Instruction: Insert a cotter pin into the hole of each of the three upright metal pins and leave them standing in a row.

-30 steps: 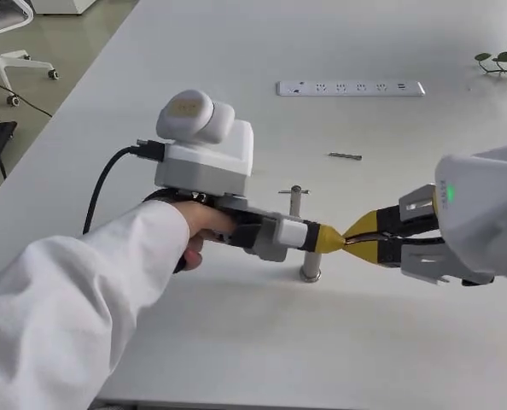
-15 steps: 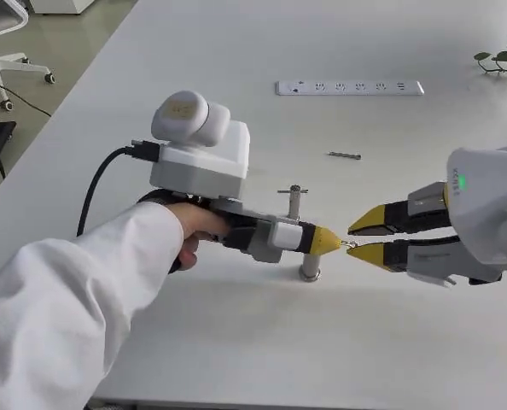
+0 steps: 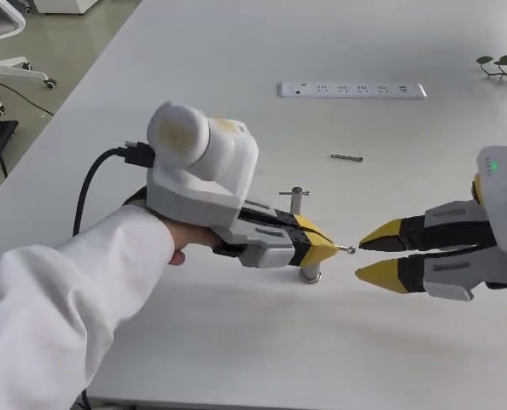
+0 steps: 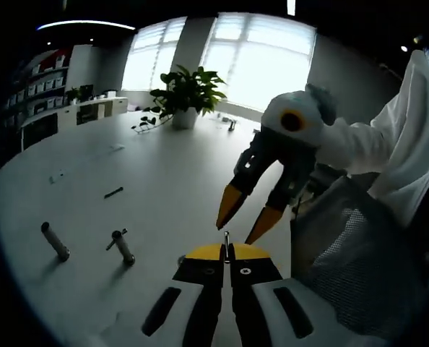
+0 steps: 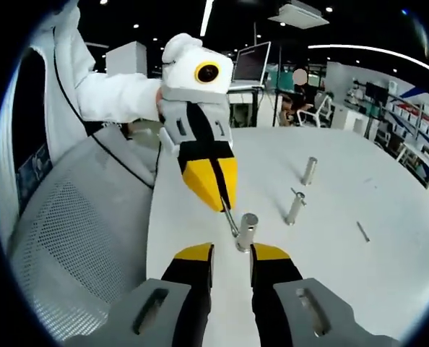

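Left gripper [image 3: 329, 249]: jaws closed on cotter pin [image 3: 346, 249], its tip pointing right, close to near metal pin [image 3: 311, 273]. Right gripper [image 3: 362, 258]: jaws apart, holding nothing, just right of cotter pin. Second metal pin [image 3: 296, 202] upright farther back. Loose cotter pin [image 3: 346, 157] lies far on table [image 3: 236, 342].

White, yellow-tipped left hand-held gripper [image 3: 335, 248]; silver cotter pin [image 3: 347, 249]; silver metal pin [image 3: 296, 202]; white workbench [image 3: 236, 85]
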Available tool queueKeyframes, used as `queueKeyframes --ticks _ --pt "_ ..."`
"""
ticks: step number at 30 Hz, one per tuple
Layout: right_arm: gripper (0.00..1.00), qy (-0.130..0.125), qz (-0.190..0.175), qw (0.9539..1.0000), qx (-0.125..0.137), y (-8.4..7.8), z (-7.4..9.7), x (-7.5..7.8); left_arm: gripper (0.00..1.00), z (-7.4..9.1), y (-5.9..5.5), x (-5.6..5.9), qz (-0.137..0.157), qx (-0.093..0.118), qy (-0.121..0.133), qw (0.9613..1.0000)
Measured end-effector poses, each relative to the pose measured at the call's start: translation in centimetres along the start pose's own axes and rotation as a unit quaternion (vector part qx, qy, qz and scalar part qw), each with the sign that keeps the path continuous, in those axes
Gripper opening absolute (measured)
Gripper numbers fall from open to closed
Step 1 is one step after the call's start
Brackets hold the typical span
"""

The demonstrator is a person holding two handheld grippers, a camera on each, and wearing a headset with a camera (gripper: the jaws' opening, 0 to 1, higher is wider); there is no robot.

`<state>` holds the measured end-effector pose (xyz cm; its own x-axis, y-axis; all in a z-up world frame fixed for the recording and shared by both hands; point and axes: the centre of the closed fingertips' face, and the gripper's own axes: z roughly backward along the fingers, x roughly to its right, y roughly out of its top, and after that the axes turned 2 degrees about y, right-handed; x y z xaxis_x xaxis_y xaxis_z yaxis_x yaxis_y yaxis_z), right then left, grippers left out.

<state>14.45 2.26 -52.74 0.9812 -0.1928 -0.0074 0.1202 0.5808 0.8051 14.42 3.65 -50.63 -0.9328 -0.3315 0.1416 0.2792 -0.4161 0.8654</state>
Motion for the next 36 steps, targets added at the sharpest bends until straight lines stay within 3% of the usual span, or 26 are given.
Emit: queueKeyframes --ticks 2,3,8,10,21,28,36 --pt "0.15 0.003 0.002 1.0 -0.003 0.0 -0.1 -0.2 0.0 0.0 -0.4 0.1 -0.011 -0.017 0.001 0.9998" --pt "0.14 0.004 0.002 1.0 -0.005 -0.1 -0.2 -0.3 0.0 0.0 -0.6 0.3 -0.03 -0.026 -0.004 0.9992" --pt "0.13 0.016 0.001 0.9999 -0.003 0.1 -0.6 -0.9 0.0 -0.2 -0.5 0.8 -0.066 -0.018 -0.017 0.9975" --pt "0.12 0.02 0.006 0.9998 -0.006 0.1 -0.7 -1.2 0.0 -0.3 -0.3 1.1 -0.093 -0.015 -0.02 0.9953" --pt "0.0 0.035 0.013 0.9992 -0.017 -0.4 -0.9 -1.9 0.0 -0.6 -0.5 1.6 -0.111 -0.014 -0.03 0.9933" --pt "0.0 0.056 0.032 0.9975 -0.03 -0.8 -1.0 -2.6 0.0 -0.8 -2.0 1.9 -0.134 -0.045 -0.04 0.9891" --pt "0.0 0.071 0.049 0.9949 -0.053 -1.5 -1.1 -3.1 0.0 -1.2 -2.6 2.3 -0.164 -0.064 -0.048 0.9832"
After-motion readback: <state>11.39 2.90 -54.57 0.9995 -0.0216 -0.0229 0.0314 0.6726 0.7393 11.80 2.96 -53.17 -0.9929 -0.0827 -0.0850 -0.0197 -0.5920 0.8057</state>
